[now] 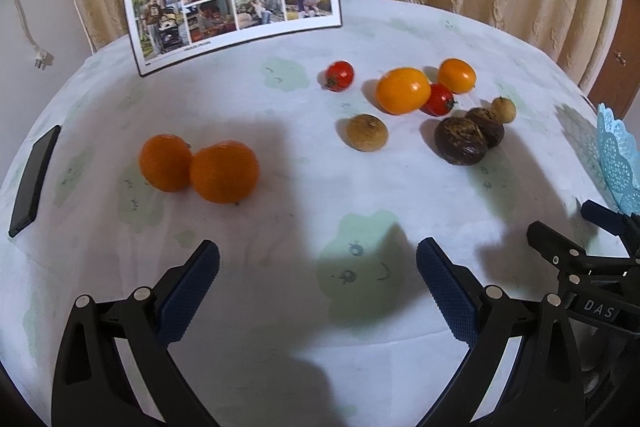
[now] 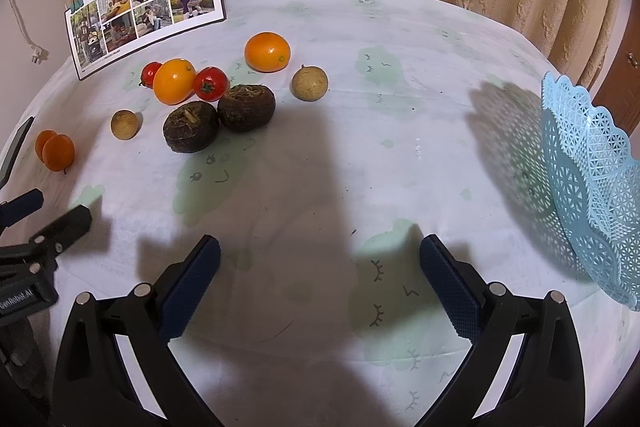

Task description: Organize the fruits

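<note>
Two oranges [image 2: 55,151] overlap; blue basket [image 2: 596,179] cut off at frame edge

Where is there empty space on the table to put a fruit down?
Bare cloth lies between the dark brown fruits and the blue basket, and in front of both open tools. Another patch sits between the two oranges and the tan fruit. Around the tomatoes it's crowded.

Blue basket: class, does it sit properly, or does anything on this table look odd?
The blue basket looks tilted at the table's right edge, holding no visible fruit. All the fruit lies loose on the tablecloth, two oranges apart from the rest.
</note>
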Demonstrator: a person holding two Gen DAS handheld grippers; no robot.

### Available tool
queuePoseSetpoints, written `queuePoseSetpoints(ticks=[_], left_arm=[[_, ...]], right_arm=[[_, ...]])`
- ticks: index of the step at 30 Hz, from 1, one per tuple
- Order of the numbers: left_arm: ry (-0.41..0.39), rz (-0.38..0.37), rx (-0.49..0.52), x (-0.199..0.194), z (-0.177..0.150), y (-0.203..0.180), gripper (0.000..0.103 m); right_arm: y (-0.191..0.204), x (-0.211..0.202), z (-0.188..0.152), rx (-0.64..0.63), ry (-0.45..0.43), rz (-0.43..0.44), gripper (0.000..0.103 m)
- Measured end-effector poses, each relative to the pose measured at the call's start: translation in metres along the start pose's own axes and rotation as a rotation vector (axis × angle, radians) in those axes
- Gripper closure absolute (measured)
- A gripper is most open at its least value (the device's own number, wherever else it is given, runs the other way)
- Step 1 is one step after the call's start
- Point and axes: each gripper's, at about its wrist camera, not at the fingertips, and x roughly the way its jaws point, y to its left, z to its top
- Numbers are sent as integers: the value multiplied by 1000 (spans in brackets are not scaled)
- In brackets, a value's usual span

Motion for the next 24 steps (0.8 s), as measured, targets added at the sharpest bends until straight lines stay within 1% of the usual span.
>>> queuePoseSetpoints(ticks=[3,5,6,8,11,14,19,22,23,24], left_arm=[[-28,-2,-17,-9,2,12,5],[-55,5,-25,-17,2,22,5],[-76,12,-32,-22,2,32,5],[-93,21,-47,-27,3,45,5],[-104,32,-101,-31,4,76,5],[-97,43,-142,-28,5,99,6],[-88,19,-166,-24,13,119,17],[-86,20,-144,-18,20,120,22],[-81,18,-140,-16,22,120,25],[-72,5,-136,-12,24,120,27]], right_arm=[[-1,-5,0,17,-19,34,2],[-2,-12,0,33,-48,71,2],[0,-16,1,32,-65,83,2],[4,-23,3,22,-101,99,2],[13,-31,7,-1,-131,129,2],[23,-33,10,-21,-137,158,2],[40,-36,13,-52,-145,195,2],[52,-35,13,-73,-144,219,2],[56,-35,14,-83,-142,227,2],[61,-35,14,-96,-142,239,2]])
